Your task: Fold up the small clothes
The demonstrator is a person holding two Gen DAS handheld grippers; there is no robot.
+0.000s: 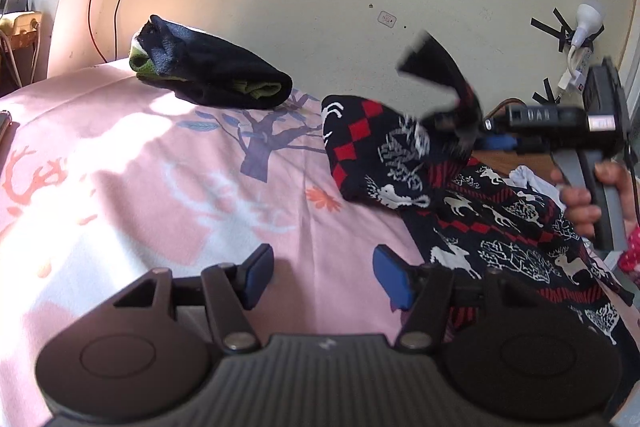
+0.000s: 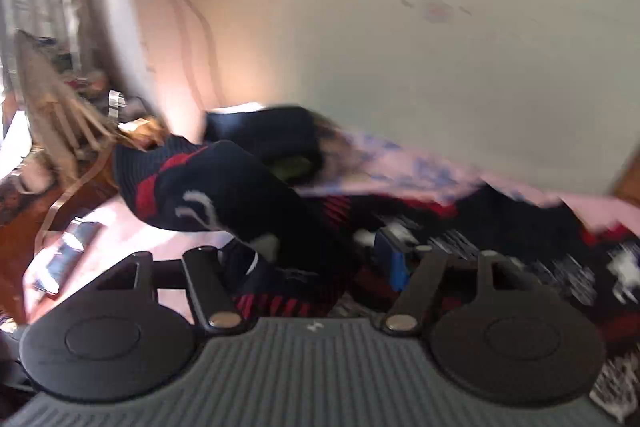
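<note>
**Both tools over the patterned jumper, a sleeve in the air**

My left fingers (image 1: 260,277) stand apart with nothing between them; the left gripper (image 1: 322,277) hangs released over the pink bedsheet (image 1: 120,195), its right pad at the edge of the dark patterned jumper (image 1: 500,227). In this left wrist view the jumper, navy with red checks and white deer and trees, lies spread along the right side of the sheet. One sleeve (image 1: 368,143) is lifted and bent over, its black cuff blurred up in the air beside the tip of the right gripper (image 1: 452,125), which I see from the side. A hand (image 1: 588,199) wraps around that tool's grey handle. Whether its tips are pinching the cloth I cannot tell from here, since the blur hides them. Farther back on the sheet, well apart from the jumper, sits a folded black garment (image 1: 216,75) with a green lining showing. A white bulb (image 1: 586,21) is taped to the wall on the right.

From the right wrist view everything is smeared by motion. The right fingers (image 2: 394,259) stand wide apart, and the sleeve (image 2: 240,199) runs across between them and up to the left. I cannot tell whether the pads press on it. The rest of the jumper (image 2: 540,251) lies to the right on the sheet (image 2: 400,167), and the folded black garment (image 2: 272,131) shows behind the sleeve.
</note>
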